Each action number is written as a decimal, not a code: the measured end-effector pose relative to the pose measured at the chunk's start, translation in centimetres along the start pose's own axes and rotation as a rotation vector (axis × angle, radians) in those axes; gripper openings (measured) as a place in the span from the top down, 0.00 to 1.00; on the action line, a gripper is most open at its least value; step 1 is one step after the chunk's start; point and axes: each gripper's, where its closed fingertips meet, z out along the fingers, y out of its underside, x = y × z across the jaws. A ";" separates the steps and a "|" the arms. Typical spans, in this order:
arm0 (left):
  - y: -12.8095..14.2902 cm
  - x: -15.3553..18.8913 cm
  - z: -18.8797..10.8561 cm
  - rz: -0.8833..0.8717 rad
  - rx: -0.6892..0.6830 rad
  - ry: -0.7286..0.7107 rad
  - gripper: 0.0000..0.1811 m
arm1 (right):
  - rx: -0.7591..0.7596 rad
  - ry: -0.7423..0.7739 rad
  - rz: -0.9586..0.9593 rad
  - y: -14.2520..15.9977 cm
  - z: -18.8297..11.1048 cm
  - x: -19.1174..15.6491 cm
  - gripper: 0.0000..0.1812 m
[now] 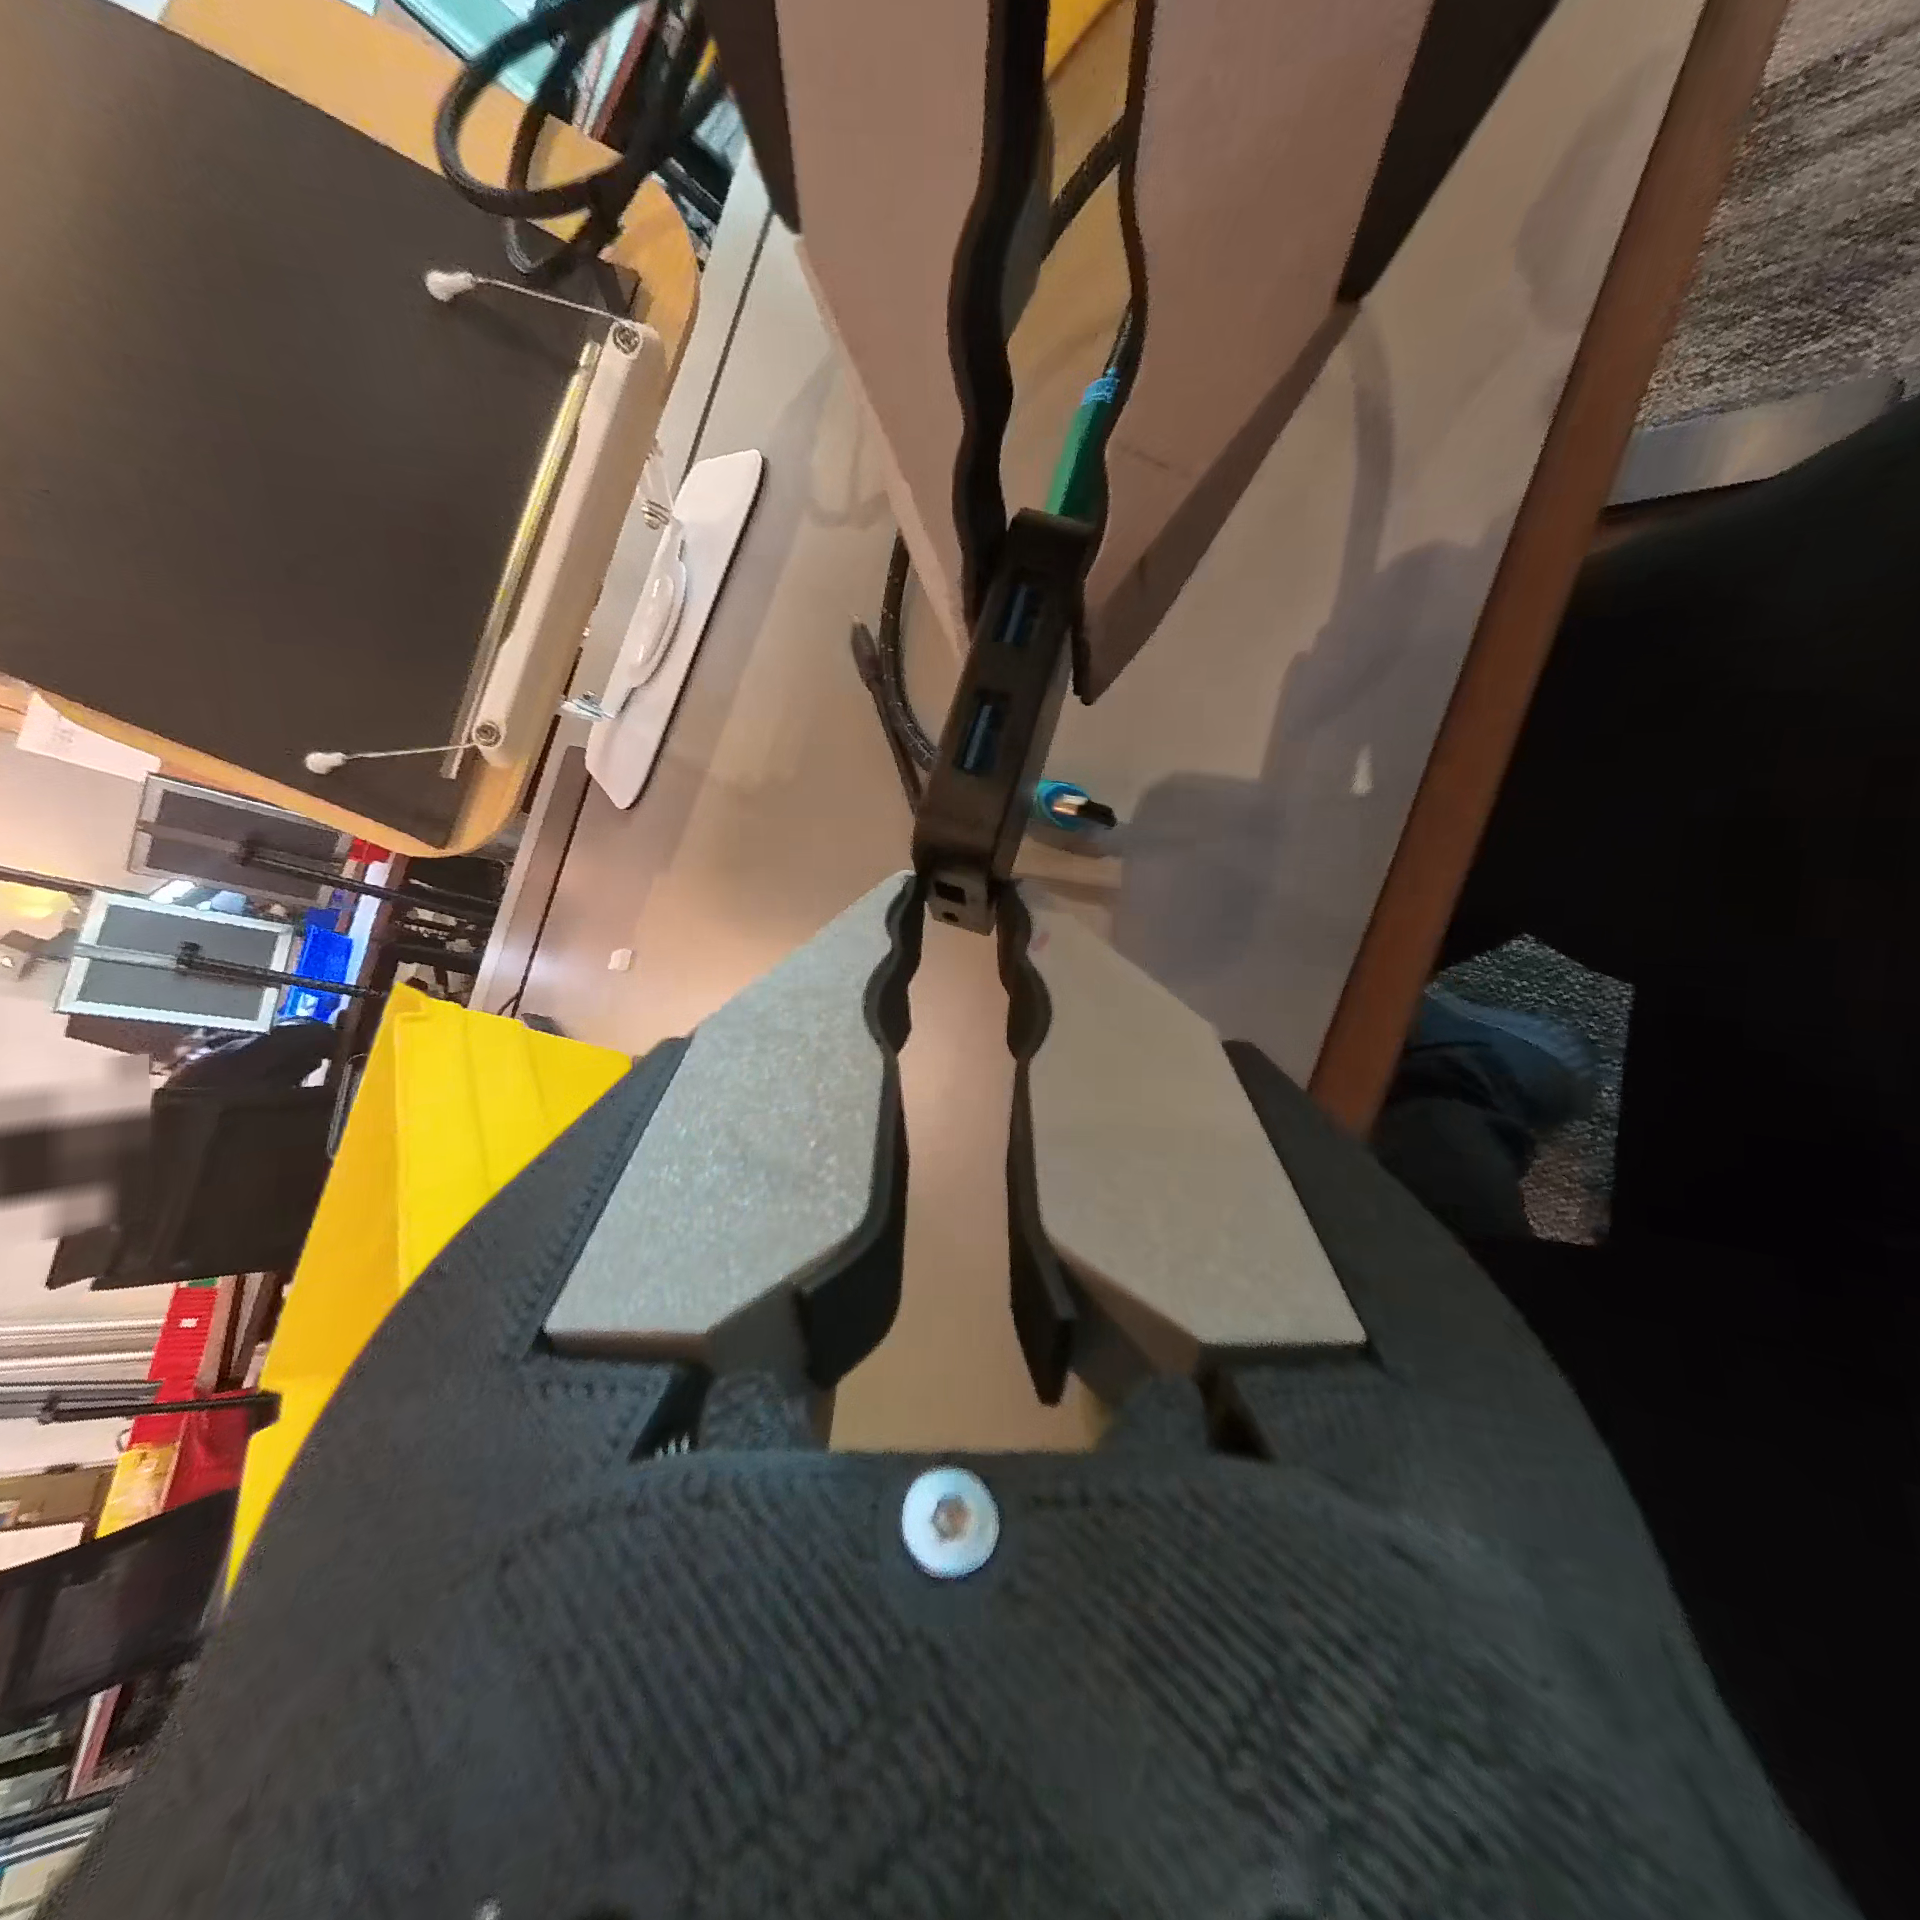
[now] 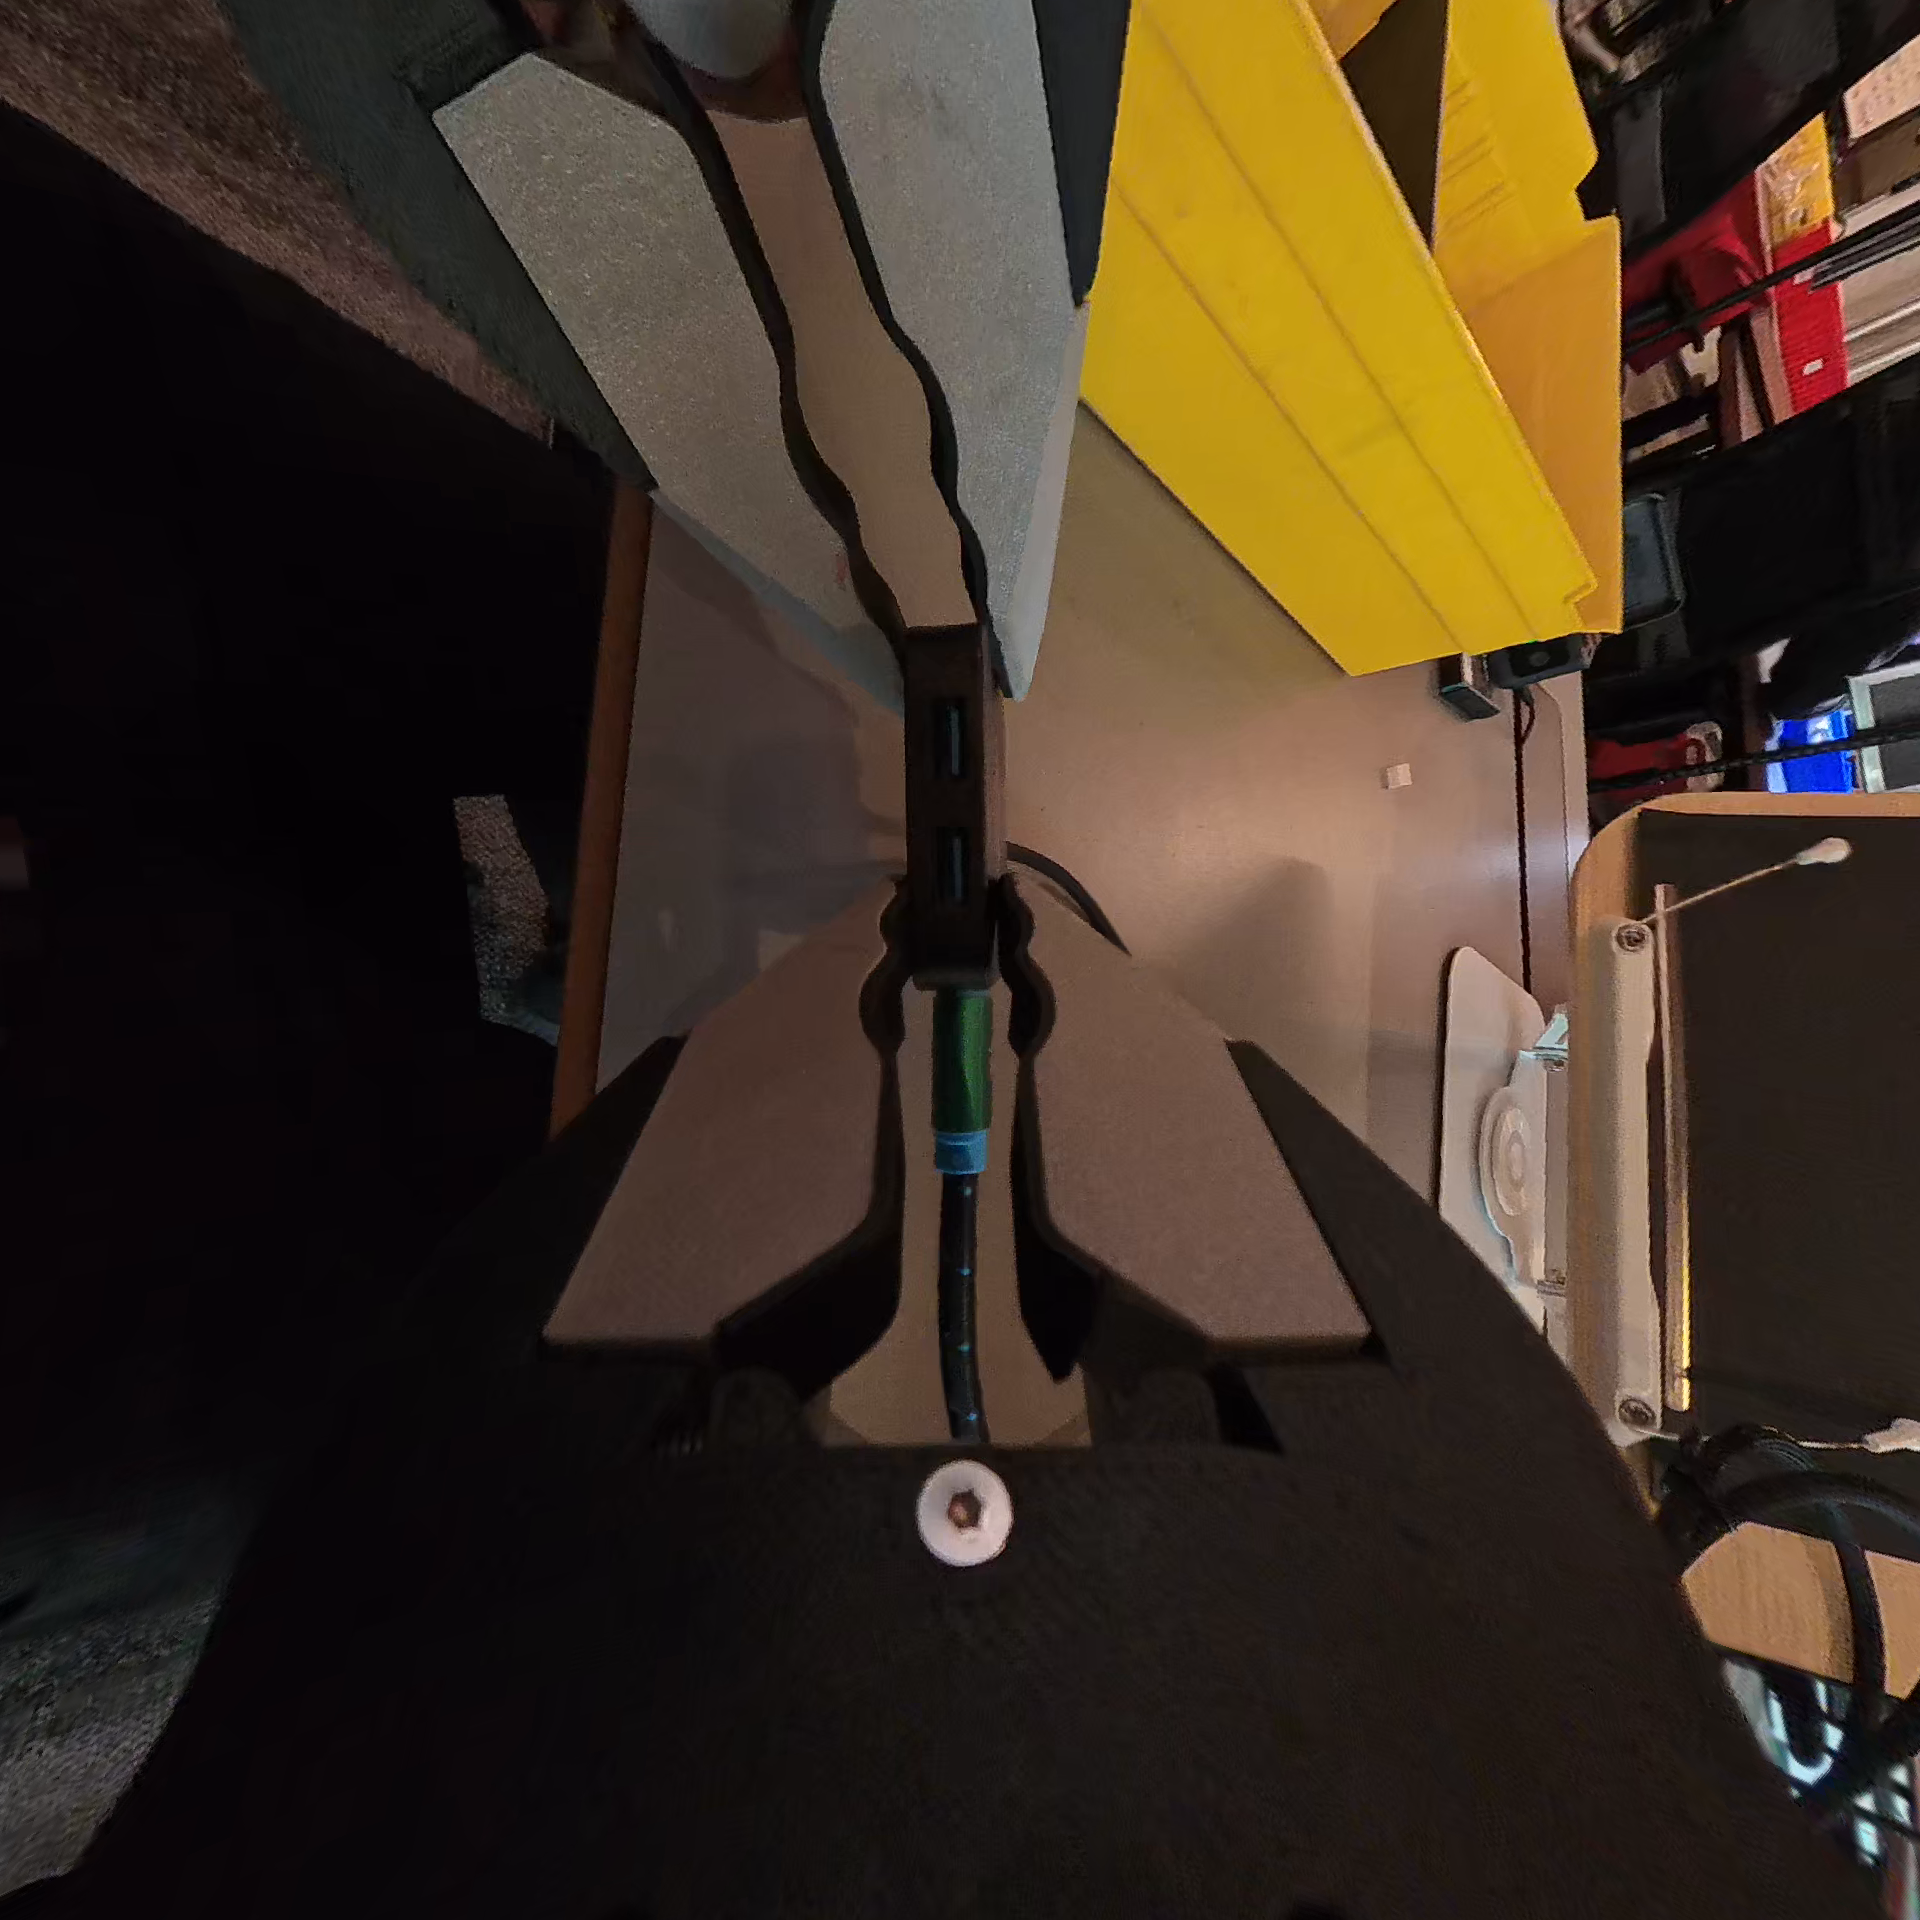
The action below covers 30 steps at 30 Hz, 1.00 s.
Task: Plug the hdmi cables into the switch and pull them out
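Note:
A small black switch [image 1: 985, 717] with two blue ports on its side is held above the tan table [image 1: 1247, 623] between both grippers. My left gripper [image 1: 961, 902] is shut on its near end. My right gripper [image 2: 951, 935] is shut on the opposite end, where a green HDMI plug [image 2: 961, 1060] on a black braided cable [image 2: 961, 1299] is seated in the switch [image 2: 951, 790]. The green plug [image 1: 1075, 457] also shows in the left wrist view, behind the right gripper [image 1: 1029, 540]. The left gripper [image 2: 940, 634] shows from above in the right wrist view. A loose blue plug [image 1: 1070, 810] lies on the table beside the switch.
A yellow bin [image 2: 1351, 364] stands on the table near the left gripper. A black panel on a white stand [image 1: 582, 540] and a coil of black cables [image 1: 540, 135] are at the far side. The table's wooden edge [image 1: 1507, 623] runs along the dark side. Less than 4 cm separates the two grippers' tips.

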 end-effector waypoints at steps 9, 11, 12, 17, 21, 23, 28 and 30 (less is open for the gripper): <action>-0.4 0.1 -0.2 -0.031 0.002 0.019 0.93 | -0.092 0.059 -0.048 1.4 1.2 0.3 0.94; -0.6 -0.1 -0.3 -0.063 0.032 0.014 0.94 | -0.092 0.070 -0.033 1.3 0.8 0.8 0.94; -0.6 -0.5 -0.4 -0.095 0.042 0.008 0.94 | -0.090 0.090 -0.021 1.3 0.3 1.3 0.94; 1.3 -1.9 -1.1 -0.306 0.028 0.077 0.96 | -0.044 0.278 0.144 1.6 -5.9 7.9 0.94; 3.1 -3.0 -0.5 -0.375 0.015 0.040 0.98 | -0.104 0.529 0.282 4.2 -14.4 16.9 0.94; 3.8 -3.2 0.0 -0.397 0.005 0.022 0.98 | -0.118 0.619 0.360 5.5 -19.2 20.8 0.93; 4.9 -3.5 0.8 -0.460 0.001 -0.002 1.00 | -0.043 0.611 0.560 7.8 -26.7 25.9 0.94; 5.3 -3.2 1.2 -0.470 -0.006 0.009 1.00 | 0.073 0.536 0.643 7.5 -27.2 26.2 0.94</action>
